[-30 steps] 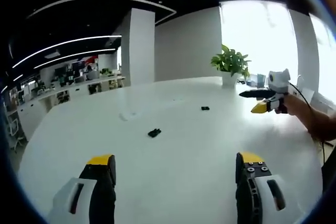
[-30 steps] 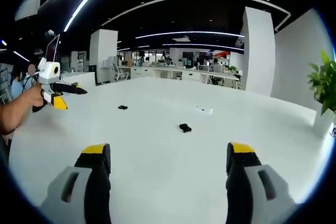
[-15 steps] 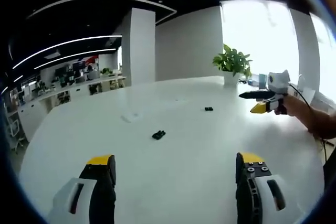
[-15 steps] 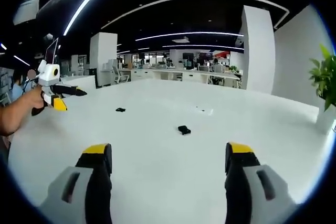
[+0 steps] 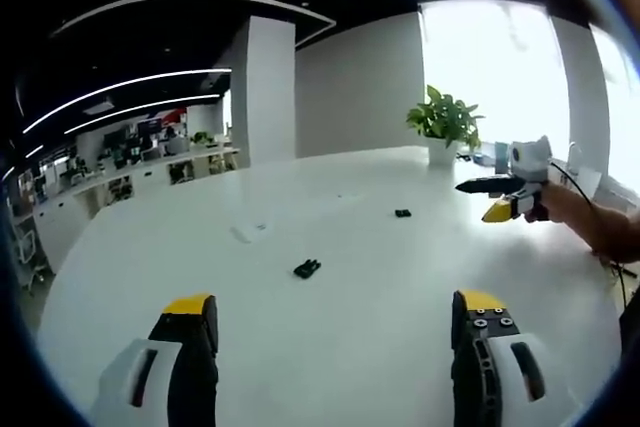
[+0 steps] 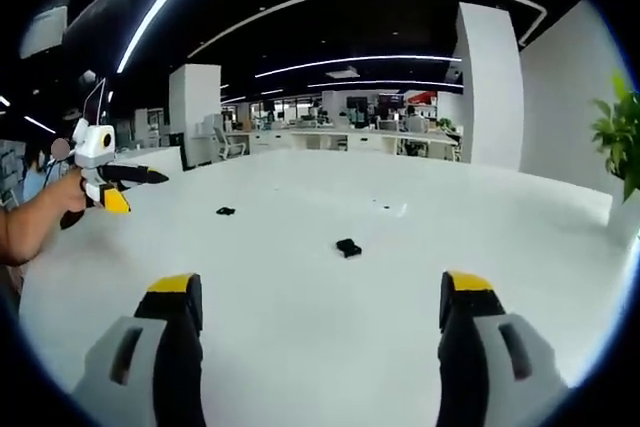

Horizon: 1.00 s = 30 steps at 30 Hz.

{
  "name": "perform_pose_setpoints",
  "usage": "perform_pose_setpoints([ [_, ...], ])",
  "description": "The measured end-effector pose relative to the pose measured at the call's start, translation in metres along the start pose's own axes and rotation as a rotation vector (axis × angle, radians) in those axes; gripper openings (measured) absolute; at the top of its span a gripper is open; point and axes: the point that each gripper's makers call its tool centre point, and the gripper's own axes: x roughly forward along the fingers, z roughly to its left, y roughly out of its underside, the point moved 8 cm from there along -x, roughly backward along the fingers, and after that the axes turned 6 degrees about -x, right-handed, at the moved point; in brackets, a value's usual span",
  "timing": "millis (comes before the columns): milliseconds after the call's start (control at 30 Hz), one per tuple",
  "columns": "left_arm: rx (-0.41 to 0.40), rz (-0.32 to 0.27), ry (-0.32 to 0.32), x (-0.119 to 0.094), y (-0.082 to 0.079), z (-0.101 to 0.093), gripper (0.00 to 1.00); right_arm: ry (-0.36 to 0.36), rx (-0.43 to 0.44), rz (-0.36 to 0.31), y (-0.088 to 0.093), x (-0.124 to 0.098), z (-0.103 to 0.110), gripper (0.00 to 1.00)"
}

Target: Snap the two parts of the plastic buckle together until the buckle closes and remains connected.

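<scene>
We record a large white table [image 5: 330, 277], a potted plant [image 5: 443, 122] at its far edge, and two small black buckle parts lying well apart on the tabletop: the nearer part [image 5: 307, 268] mid-table, the farther part [image 5: 402, 213] beyond it. We log the left gripper [image 5: 335, 319] and right gripper [image 6: 316, 302] both above the table with jaws spread wide, holding nothing and touching neither part.

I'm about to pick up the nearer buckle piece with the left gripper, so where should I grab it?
Probably across its narrow sides, coming down from above: the buckle piece lies flat and alone on the white table, ahead of the open left gripper. Its finer shape is too small to make out.
</scene>
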Motion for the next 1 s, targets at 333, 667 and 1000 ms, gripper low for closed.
perform_pose_setpoints([
  [333,-0.008,-0.006,-0.005,0.003,-0.001,0.006,0.99,-0.025,0.014,0.014,0.002,0.006,-0.001,1.0],
  [667,-0.006,0.013,0.0,0.007,0.0,0.006,0.99,-0.007,0.022,0.02,0.002,0.008,-0.008,1.0],
  [1000,-0.004,0.015,0.002,0.014,-0.001,0.01,0.99,-0.004,0.015,0.034,0.003,0.01,-0.01,1.0],
])
